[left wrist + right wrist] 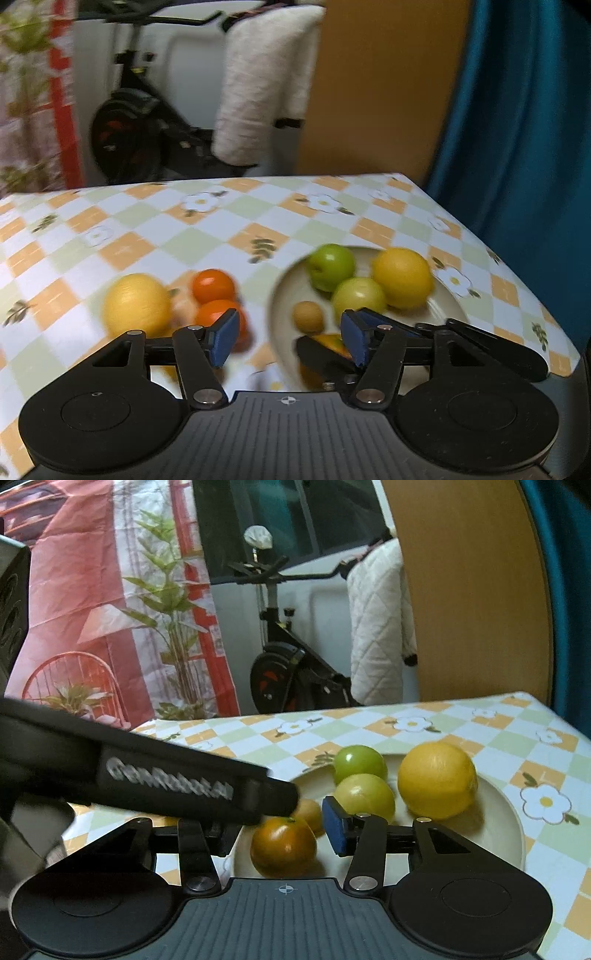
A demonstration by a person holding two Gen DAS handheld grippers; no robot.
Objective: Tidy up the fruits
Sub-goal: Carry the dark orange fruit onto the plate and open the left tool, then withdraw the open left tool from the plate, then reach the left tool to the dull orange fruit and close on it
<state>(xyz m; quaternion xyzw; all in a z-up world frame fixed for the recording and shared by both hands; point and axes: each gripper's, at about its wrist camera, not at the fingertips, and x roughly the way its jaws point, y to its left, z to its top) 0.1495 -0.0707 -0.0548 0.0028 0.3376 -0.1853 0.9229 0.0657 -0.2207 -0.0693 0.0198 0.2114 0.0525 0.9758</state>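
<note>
My left gripper (290,339) hangs wide open over the checked tablecloth (155,236), holding nothing. My right gripper (280,830) is spread too, an orange (283,845) sitting loose between its fingers on the plate (506,827). The plate also holds two green apples (360,762), a lemon (437,779) and a small brown fruit (310,812). Off the plate lie another lemon (136,304) and two oranges (214,286).

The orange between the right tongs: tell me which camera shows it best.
Right wrist view. The orange sits whole and sharp on the plate, between the open right tongs. The left wrist view shows only a blurred sliver of it, behind the right tongs.
</note>
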